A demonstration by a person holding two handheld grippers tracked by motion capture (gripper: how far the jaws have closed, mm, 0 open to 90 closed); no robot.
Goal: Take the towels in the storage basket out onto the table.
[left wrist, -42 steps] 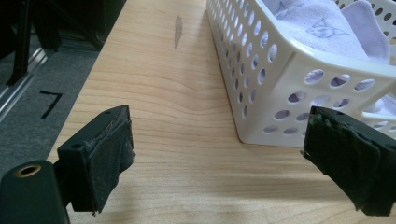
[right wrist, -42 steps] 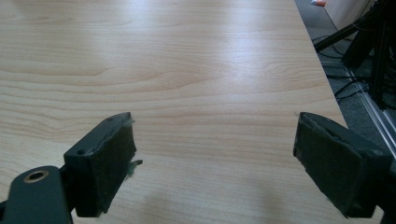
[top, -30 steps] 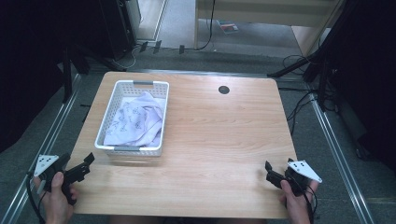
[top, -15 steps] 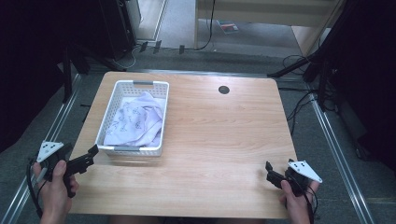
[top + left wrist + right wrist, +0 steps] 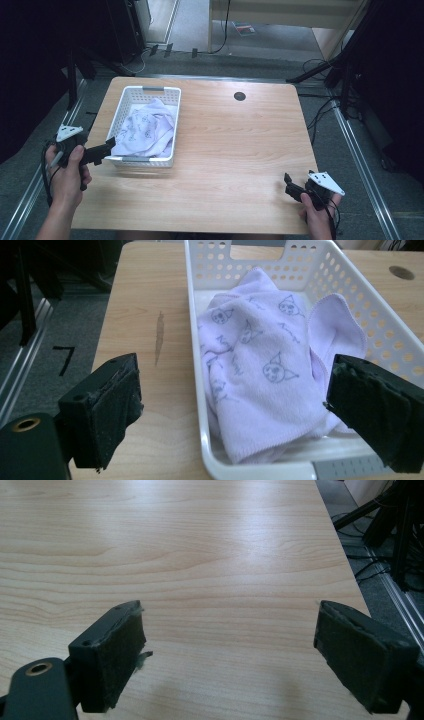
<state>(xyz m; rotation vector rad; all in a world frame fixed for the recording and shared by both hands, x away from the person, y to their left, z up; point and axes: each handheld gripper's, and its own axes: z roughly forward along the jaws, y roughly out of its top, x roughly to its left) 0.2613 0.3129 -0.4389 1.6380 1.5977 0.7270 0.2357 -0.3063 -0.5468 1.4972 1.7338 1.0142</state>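
A white plastic basket (image 5: 148, 92) with perforated walls stands on the left part of the wooden worktop (image 5: 235, 150). Inside it lies a crumpled lilac towel (image 5: 147, 131) with small printed cartoon faces. In the left gripper view the towel (image 5: 270, 385) covers most of the basket floor, and one folded edge rises against the basket wall (image 5: 350, 295) on that view's right side.

The left gripper (image 5: 107, 149) is at the near left corner of the basket, held in the person's left hand (image 5: 67, 172). Its fingers (image 5: 107, 410) are spread wide and nothing is between them. In the left gripper view one finger is over the bare worktop just outside the basket, and the other finger is over the near end of the basket, in front of the towel. The fingers do not touch the towel. I cannot tell if they touch the basket rim.

The right gripper (image 5: 290, 186) is at the near right corner of the worktop, well apart from the basket, in the person's right hand (image 5: 317, 212). Its fingers (image 5: 112, 655) are also spread, with only bare wood between them.

A small round dark cable hole (image 5: 240, 96) is in the far part of the worktop, to the right of the basket. Black cables lie on the grey floor (image 5: 200, 30) beyond the worktop.
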